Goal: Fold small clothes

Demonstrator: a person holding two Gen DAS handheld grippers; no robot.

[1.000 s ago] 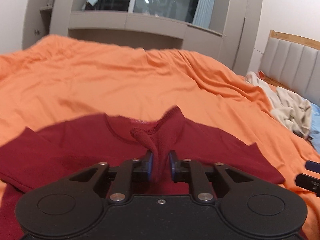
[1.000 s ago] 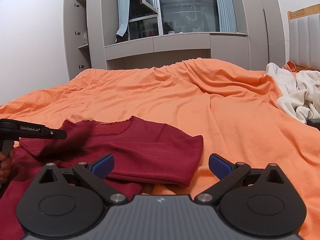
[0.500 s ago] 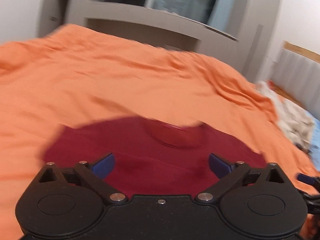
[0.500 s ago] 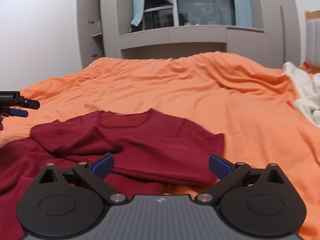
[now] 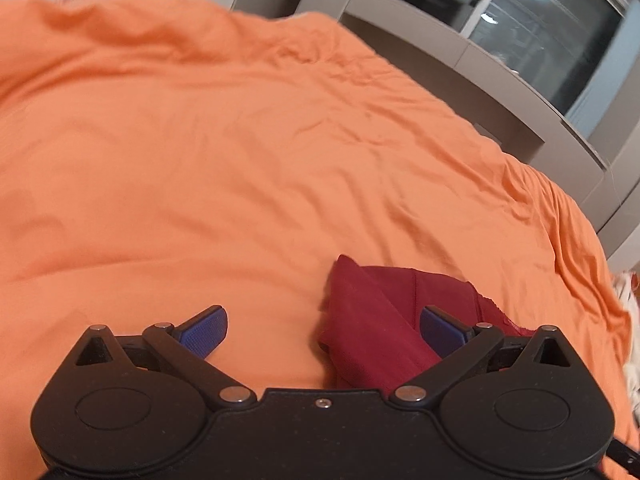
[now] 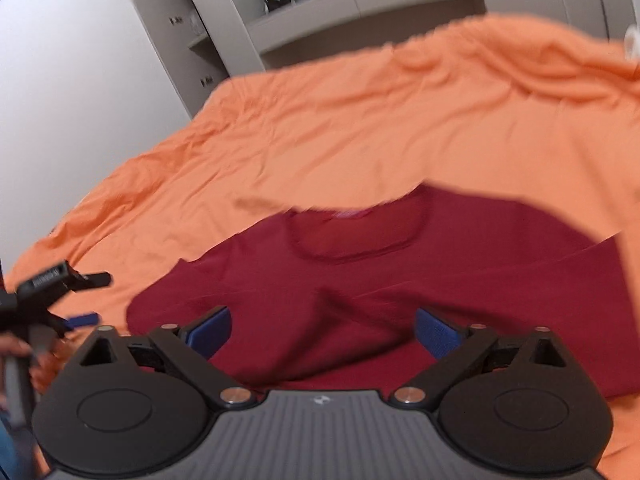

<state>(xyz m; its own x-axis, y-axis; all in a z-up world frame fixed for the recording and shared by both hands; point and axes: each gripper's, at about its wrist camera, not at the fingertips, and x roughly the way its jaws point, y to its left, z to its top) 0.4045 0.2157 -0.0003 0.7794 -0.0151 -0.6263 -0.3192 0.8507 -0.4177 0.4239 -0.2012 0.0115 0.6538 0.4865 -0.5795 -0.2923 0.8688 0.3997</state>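
A dark red shirt [image 6: 400,280] lies spread on the orange bedsheet [image 6: 360,120], neckline at the far side, with a fold across its near part. My right gripper [image 6: 323,330] is open and empty just above the shirt's near part. My left gripper [image 5: 323,330] is open and empty over the sheet; the shirt's folded left edge [image 5: 372,320] lies between its fingers, nearer the right finger. The left gripper also shows at the left edge of the right wrist view [image 6: 60,292].
Grey cupboards and a window unit [image 6: 320,8] stand beyond the bed. Pale clothes [image 5: 628,300] lie at the bed's right edge. Bare orange sheet stretches left of and beyond the shirt.
My left gripper let go of the shirt's neckline, opened and moved left to the shirt's edge. My right gripper moved forward over the shirt and tilted down, still open.
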